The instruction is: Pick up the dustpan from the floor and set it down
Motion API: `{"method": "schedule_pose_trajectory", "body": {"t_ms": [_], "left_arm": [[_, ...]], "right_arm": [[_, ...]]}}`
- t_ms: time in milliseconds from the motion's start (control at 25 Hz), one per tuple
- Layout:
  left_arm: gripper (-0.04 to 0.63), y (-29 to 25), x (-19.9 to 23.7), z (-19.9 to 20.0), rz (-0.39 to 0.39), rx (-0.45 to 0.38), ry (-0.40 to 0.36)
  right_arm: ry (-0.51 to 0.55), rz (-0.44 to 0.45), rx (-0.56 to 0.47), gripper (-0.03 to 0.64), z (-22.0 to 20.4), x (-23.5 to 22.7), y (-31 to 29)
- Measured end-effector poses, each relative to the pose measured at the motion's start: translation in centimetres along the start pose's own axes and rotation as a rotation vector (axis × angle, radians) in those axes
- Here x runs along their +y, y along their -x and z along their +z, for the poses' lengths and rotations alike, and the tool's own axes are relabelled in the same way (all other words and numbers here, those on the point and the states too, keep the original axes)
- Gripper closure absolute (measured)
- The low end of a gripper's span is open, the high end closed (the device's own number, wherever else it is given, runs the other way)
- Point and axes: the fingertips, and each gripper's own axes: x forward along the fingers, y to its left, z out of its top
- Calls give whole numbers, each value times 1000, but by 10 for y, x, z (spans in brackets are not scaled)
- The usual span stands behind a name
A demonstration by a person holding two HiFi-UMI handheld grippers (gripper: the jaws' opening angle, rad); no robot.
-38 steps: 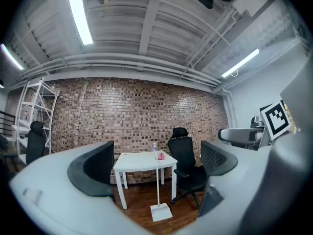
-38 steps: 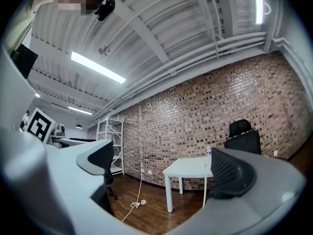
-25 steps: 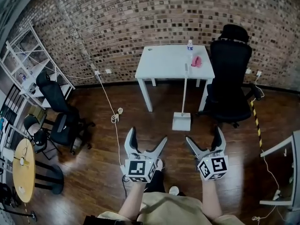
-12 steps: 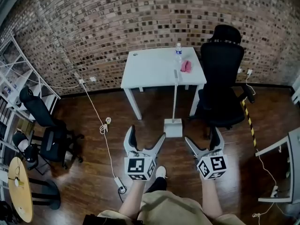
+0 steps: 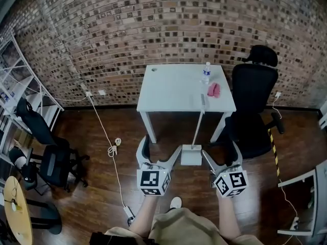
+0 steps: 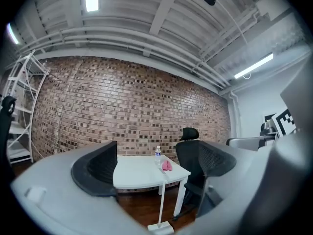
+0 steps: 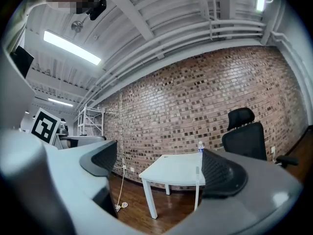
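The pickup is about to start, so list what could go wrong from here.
1. The dustpan has a tall thin handle ending at the edge of the white table, near the water bottle; lifting could knock either.
2. The office chair crowds the right gripper.
3. Its jaws and those of the left gripper are closing on nothing, so they might miss the handle.

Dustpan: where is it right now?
Head view, centre: dustpan on the floor before the white table, seen between left gripper and right gripper, handle against the table edge.
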Motion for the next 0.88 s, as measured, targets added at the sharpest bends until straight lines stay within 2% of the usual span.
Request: {"method": "schedule_pose_trajectory", "body": {"t_ms": [200,360,640,880], "left_arm": [[92,-28,30,-17,-2,28,31],[107,-44,29,-30,-24,52,29],[127,-103,20,-41,-41,67,33],[146,-181,19,-26,-31,52,-32]], "right_arm": [[10,-12,20,87,-10,-1,-31],[-23,-45,41,118,-25,-21,-39],[3,-52,58,126,-34,-66,-80],[-18,-17,30,132,-24,-119,-153]]}}
